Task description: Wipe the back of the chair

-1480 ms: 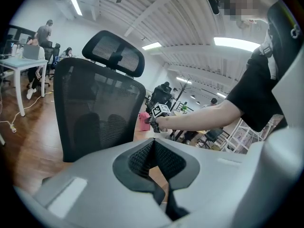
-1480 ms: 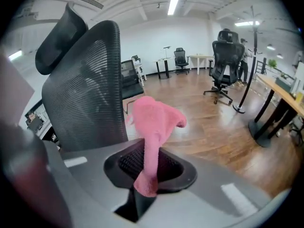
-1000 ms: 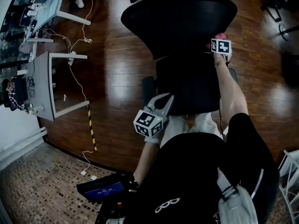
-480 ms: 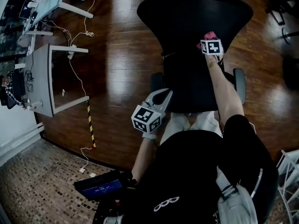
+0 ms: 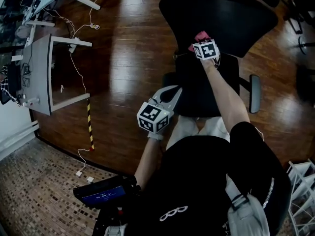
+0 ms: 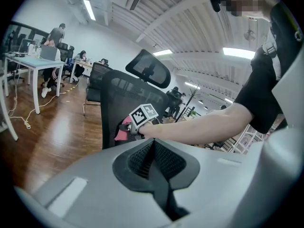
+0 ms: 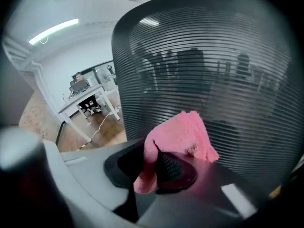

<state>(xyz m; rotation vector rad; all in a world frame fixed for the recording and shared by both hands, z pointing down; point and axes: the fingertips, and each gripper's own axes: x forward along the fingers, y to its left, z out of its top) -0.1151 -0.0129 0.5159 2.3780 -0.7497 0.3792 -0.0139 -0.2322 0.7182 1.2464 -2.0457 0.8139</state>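
Two claws are seen above a wooden floor (image 5: 123, 43). A pink cloth (image 7: 178, 134) is clamped in the right claw (image 7: 161, 170) and held against the mesh back of the black chair (image 7: 213, 56), low on the mesh. The left claw (image 6: 154, 160) is clenched with nothing between its jaws, and is held beside the chair's seat (image 5: 206, 90), well apart from the cloth.

Your head camera looks steeply down past your chest onto the chair (image 5: 216, 14) and floor (image 5: 123, 58). The camera on your left tongs (image 6: 155, 151) sits farther back, facing the chair's back from the side. The one on your right tongs (image 7: 157, 170) faces that mesh back close up. All three views share it.
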